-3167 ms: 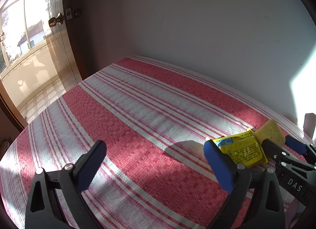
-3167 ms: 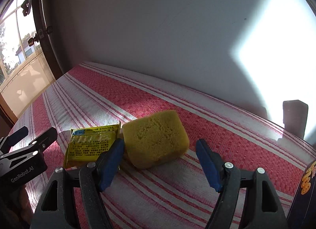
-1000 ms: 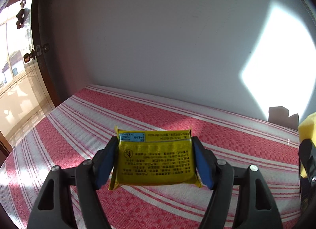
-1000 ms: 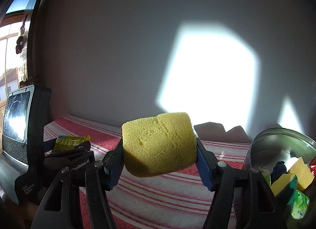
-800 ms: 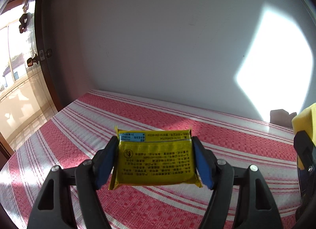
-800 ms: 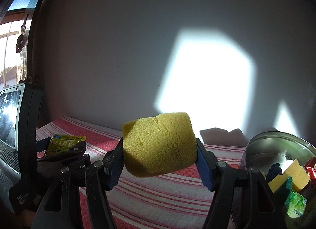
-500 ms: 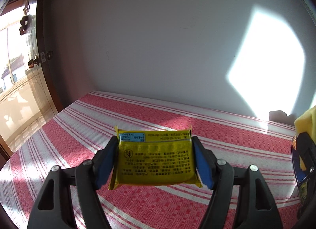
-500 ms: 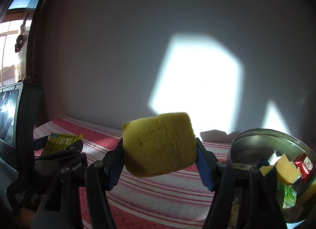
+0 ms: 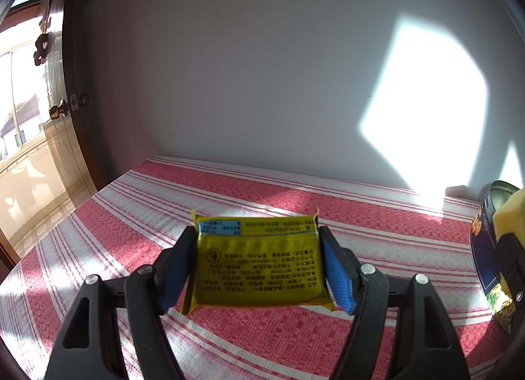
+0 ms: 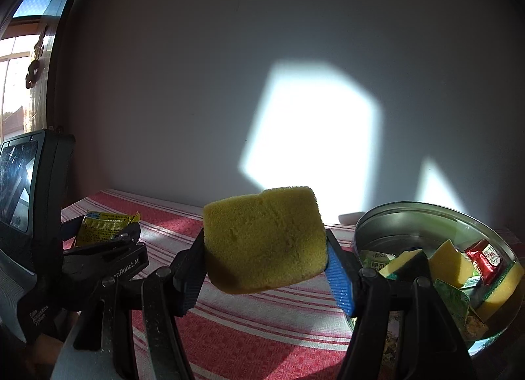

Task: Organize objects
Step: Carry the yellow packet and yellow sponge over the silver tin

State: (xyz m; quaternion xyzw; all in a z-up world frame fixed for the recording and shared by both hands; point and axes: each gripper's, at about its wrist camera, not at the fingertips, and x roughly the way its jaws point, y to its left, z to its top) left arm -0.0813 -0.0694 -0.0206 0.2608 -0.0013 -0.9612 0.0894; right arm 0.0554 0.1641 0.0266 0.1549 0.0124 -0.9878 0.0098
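Note:
My left gripper (image 9: pixel 257 262) is shut on a flat yellow packet (image 9: pixel 256 265) with small print, held above the red-and-white striped cloth (image 9: pixel 229 193). In the right wrist view my right gripper (image 10: pixel 264 265) is shut on a thick yellow sponge (image 10: pixel 262 239), lifted clear of the cloth. To its right stands a round metal tin (image 10: pixel 410 212) holding several sponges and snack packets. The left gripper (image 10: pixel 108 242) with its yellow packet (image 10: pixel 98 224) shows at the left of that view. The sponge (image 9: pixel 510 216) also peeks in at the right edge of the left wrist view.
A plain wall (image 9: pixel 262 68) runs along the far edge of the table. A glass door (image 9: pixel 29 117) to a balcony lies at the far left. A dark printed box (image 9: pixel 484 249) stands at the right edge of the left wrist view.
Both grippers have carried their loads to the right. The metal tin has come further into the right wrist view, and its rim has appeared at the left wrist view's right edge. Both grips are unchanged.

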